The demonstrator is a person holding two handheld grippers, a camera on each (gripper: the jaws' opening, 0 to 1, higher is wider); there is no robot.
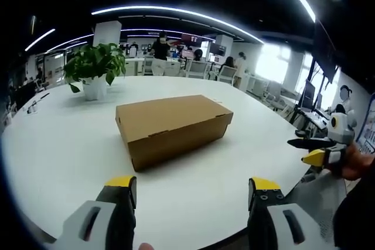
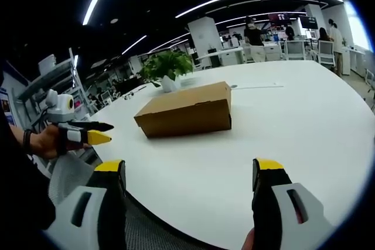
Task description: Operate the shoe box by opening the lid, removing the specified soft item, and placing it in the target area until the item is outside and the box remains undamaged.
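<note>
- On the white table (image 1: 58,144), the brown cardboard shoe box (image 1: 173,127) lies with its lid closed, well ahead of both grippers and touched by neither.
- The left gripper (image 1: 193,188) hovers over the near table edge, its yellow-tipped jaws spread wide, the box ahead between them.
- The right gripper (image 2: 190,171) is likewise spread wide, the box ahead, slightly left of centre.
- A potted plant (image 1: 94,68) stands beyond the box.
</note>
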